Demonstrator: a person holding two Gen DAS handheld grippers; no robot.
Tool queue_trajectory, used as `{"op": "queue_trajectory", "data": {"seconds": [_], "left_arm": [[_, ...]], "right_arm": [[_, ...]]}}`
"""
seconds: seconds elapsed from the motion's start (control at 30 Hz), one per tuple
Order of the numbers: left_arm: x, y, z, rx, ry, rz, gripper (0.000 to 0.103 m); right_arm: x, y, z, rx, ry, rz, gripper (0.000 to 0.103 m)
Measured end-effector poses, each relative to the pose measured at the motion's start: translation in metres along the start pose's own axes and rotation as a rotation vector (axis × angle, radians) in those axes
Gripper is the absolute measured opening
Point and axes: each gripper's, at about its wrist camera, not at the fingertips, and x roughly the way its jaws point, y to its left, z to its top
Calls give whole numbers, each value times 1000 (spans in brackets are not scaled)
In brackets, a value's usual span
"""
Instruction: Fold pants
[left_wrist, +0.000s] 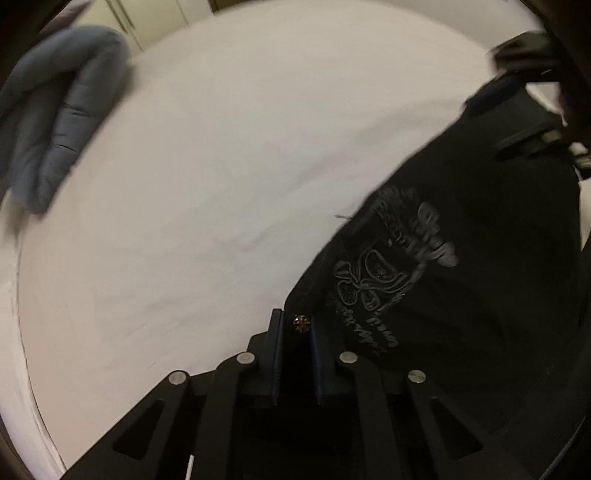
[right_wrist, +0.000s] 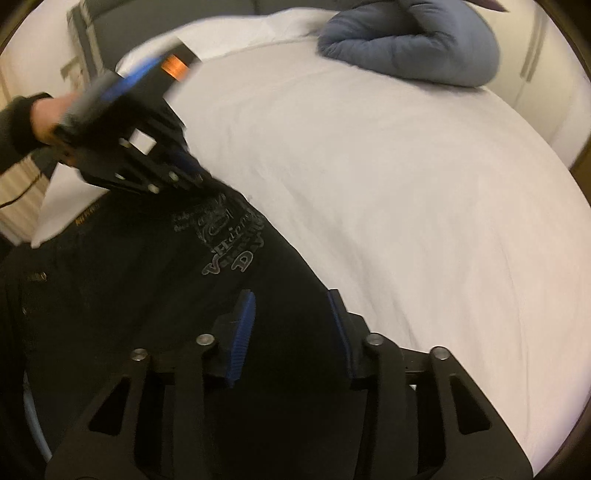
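— Where are the pants (right_wrist: 155, 295) lying?
— Draping limp over the white bed (right_wrist: 406, 203). Soft, floppy cloth; pinching the hem corners is looking best.
— And the tongs?
— Left gripper (left_wrist: 295, 328) is clenching a riveted edge; right gripper (right_wrist: 291, 306) is gaping above the cloth.

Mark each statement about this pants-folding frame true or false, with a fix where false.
1. The left gripper is shut on the pants. True.
2. The right gripper is clamped on the cloth. False: its jaws stand open over the pants.
3. The pants are grey. False: they are black, with pale print.
4. A blue-grey blanket lies bundled on the white bed. True.
5. The blanket covers the pants. False: they lie apart.
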Motion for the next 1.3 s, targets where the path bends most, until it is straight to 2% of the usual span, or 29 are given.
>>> {"op": "queue_trajectory", "data": {"seconds": [0.1,0.2,0.33,0.4,0.5,0.67,0.73,0.77,1.1,1.3], "left_arm": [[-29,-7,-18,0,-90,29,13],[-49,-25,-28,63,-147,92,13],[-68,-40,-25,90,-197,134,13],[-77,-50,-34,92,-210,140,13],[-75,-53,-29,107,-212,148,13],[-68,-44,-27,95,-214,133,13],[-68,-43,-26,95,-219,134,13],[-75,-56,-33,96,-221,136,13],[-76,-52,-36,56,-232,143,13],[-85,-52,-44,27,-244,140,13]], "right_arm": [[9,-2,6,-24,44,0,35],[15,-3,13,-28,64,5,35],[25,2,18,-46,113,44,35],[32,5,18,-64,147,40,35],[37,6,19,-45,168,70,34],[36,14,19,-46,168,77,11],[35,16,16,-58,173,65,8],[34,19,16,-65,172,57,6],[21,37,11,20,103,-47,2],[8,50,3,221,13,-74,2]]}}
